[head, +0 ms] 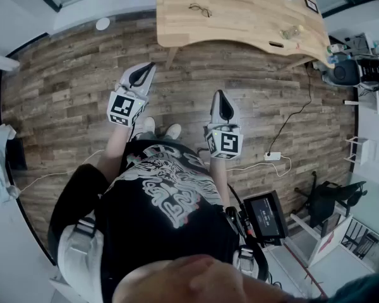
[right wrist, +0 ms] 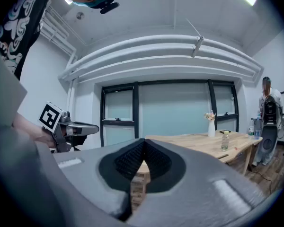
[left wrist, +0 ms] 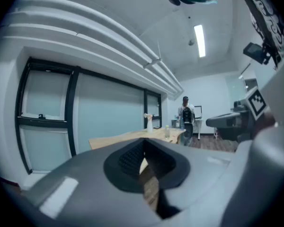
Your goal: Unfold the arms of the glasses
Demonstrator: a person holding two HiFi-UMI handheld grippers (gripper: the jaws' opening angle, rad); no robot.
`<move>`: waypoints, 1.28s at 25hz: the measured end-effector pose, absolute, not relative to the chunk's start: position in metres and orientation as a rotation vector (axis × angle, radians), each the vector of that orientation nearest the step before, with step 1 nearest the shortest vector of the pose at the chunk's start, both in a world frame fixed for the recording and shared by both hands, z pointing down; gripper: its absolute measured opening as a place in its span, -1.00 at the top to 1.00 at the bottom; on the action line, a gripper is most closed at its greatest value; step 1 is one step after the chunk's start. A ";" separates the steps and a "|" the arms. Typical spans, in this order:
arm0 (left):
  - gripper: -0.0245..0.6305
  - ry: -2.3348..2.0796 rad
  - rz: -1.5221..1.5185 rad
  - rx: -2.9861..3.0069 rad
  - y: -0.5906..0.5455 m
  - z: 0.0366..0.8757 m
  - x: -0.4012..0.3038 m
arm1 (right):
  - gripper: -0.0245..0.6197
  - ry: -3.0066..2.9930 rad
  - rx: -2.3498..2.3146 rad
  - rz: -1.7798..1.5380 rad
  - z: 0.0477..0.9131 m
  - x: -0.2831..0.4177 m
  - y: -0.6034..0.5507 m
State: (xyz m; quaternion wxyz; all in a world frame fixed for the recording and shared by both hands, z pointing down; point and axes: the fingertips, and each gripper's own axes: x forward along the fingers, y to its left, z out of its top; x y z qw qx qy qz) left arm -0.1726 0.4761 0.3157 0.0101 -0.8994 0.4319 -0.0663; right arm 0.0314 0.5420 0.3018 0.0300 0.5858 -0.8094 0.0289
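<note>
Glasses (head: 200, 9) lie on the bare middle of the wooden desk (head: 240, 27), near its far edge. They are well apart from both grippers and from the small clutter at the desk's right end. In the head view they are too small to tell whether the arms are folded. The person stands back on the plank floor (head: 63, 74), so the task looks not yet started, with the whole reach to the desk to come. The likely trouble lies in the handling. A thin, light frame could skate across the smooth desk if one gripper nudges it before the other has pinned it. A pinch on a lens rather than the rim could smear or stress it. An arm pushed against its hinge could bend. The left gripper (head: 146, 69) is held out in front, and its own view shows its fingers (left wrist: 132, 157) closed together with nothing between them. The right gripper (head: 220, 97) is in the same state, its fingers (right wrist: 132, 160) meeting on empty air. Both would have to part before either could take the frame.
</note>
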 end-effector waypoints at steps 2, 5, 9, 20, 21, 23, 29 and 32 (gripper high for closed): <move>0.96 1.345 -0.205 -2.807 0.479 0.315 -0.169 | 0.93 -2.496 1.808 0.091 0.302 0.034 0.544; 0.96 1.345 -0.219 -2.814 0.483 0.317 -0.167 | 0.93 -2.497 1.808 0.090 0.301 0.036 0.546; 0.96 1.342 -0.247 -2.804 0.486 0.318 -0.162 | 0.93 -2.498 1.812 0.087 0.301 0.041 0.547; 0.96 1.424 -0.227 -2.981 0.479 0.331 -0.145 | 0.93 -2.668 1.779 0.115 0.296 0.061 0.547; 0.96 1.418 -0.244 -2.961 0.476 0.331 -0.143 | 0.93 -2.652 1.786 0.107 0.298 0.063 0.544; 0.96 1.412 -0.246 -2.942 0.467 0.330 -0.140 | 0.93 -2.625 1.800 0.101 0.300 0.066 0.534; 0.96 1.383 -0.272 -2.916 0.423 0.337 -0.126 | 0.93 -2.588 1.796 0.128 0.315 0.078 0.491; 0.96 1.354 -0.286 -2.922 0.389 0.346 -0.121 | 0.93 -2.565 1.801 0.129 0.323 0.081 0.455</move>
